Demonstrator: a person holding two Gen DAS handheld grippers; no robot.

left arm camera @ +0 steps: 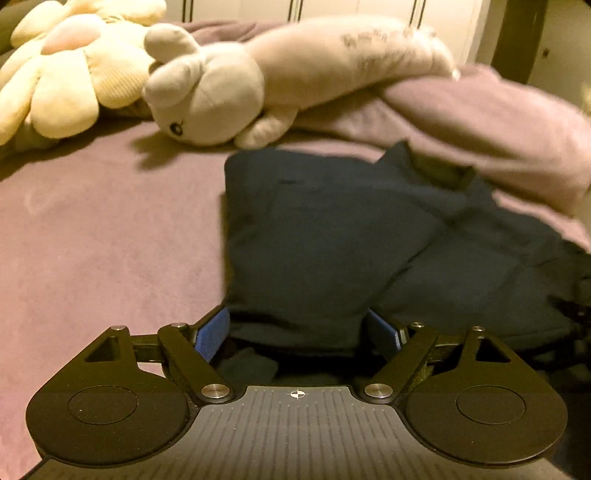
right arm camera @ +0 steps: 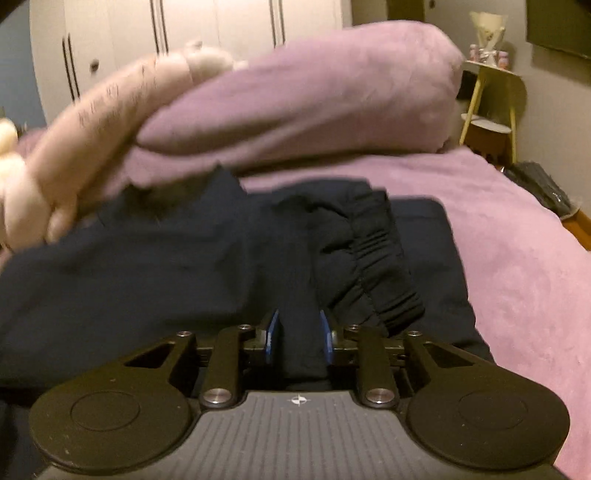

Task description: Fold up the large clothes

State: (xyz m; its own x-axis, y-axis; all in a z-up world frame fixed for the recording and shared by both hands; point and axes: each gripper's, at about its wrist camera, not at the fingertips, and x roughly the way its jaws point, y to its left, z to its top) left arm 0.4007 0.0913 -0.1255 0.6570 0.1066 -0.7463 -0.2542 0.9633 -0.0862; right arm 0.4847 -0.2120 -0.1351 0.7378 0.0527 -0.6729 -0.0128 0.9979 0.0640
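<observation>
A dark navy garment (left arm camera: 332,229) lies partly folded on the purple bed (left arm camera: 92,240). In the left wrist view my left gripper (left arm camera: 299,328) stands wide open, its blue-padded fingers (left arm camera: 212,332) on either side of the garment's near edge, which lies between them. In the right wrist view my right gripper (right arm camera: 299,332) is closed on a bunched fold of the same garment (right arm camera: 147,266). The cloth runs up between the blue pads (right arm camera: 272,332). A gathered elastic cuff or waistband (right arm camera: 376,254) lies just right of the grip.
A grey plush animal (left arm camera: 207,96) and a yellow flower cushion (left arm camera: 66,74) lie at the head of the bed. A rolled purple duvet (right arm camera: 314,96) lies behind the garment. White wardrobe doors (right arm camera: 184,33) and a small yellow side table (right arm camera: 491,96) stand beyond.
</observation>
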